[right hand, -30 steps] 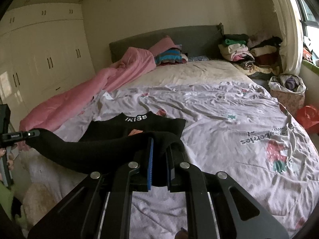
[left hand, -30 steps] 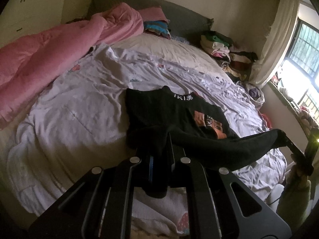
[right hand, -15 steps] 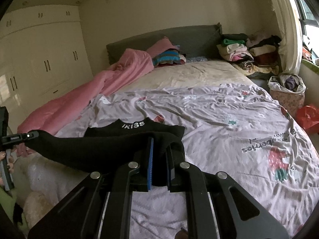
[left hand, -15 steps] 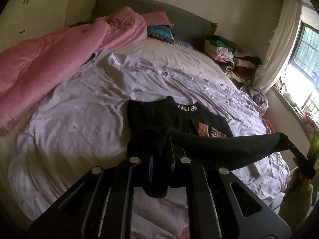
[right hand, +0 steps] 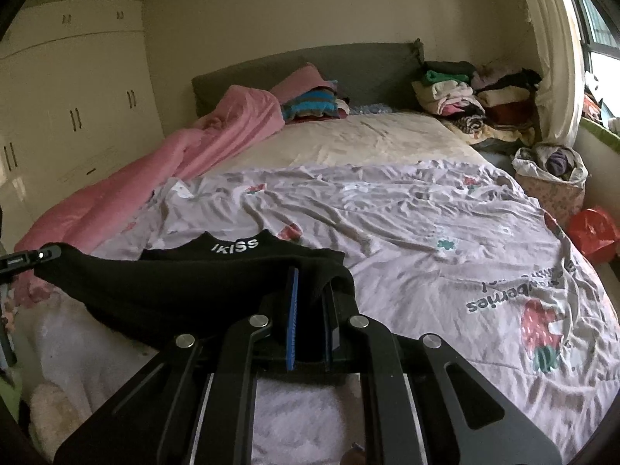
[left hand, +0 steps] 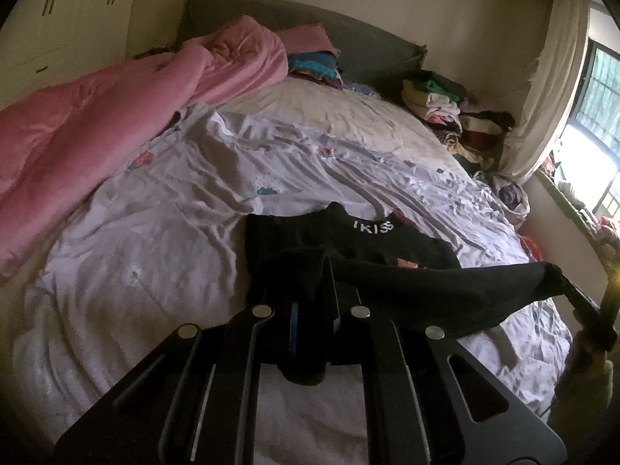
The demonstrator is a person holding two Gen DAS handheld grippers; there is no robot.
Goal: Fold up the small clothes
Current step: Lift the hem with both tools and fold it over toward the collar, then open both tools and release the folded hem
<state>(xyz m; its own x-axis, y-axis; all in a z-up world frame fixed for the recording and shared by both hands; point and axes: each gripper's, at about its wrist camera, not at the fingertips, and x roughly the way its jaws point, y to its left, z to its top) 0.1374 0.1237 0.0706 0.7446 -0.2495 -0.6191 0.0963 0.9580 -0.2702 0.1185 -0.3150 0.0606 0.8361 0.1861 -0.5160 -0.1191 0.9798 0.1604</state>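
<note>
Both grippers' jaws clamp the black top (left hand: 387, 255), hem stretched sideways between them, collar pointing toward the headboard (right hand: 310, 66).

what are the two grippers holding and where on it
Both hold the black top: left gripper and right gripper each pinch one end of its near hem, stretched between them.

I count one black top (left hand: 387, 248) on the bed (left hand: 155, 255), one pink duvet (left hand: 116, 116) along its left edge, two clothes piles (right hand: 465, 97) at the head, one bag (right hand: 550, 178), and two grippers, mine.
</note>
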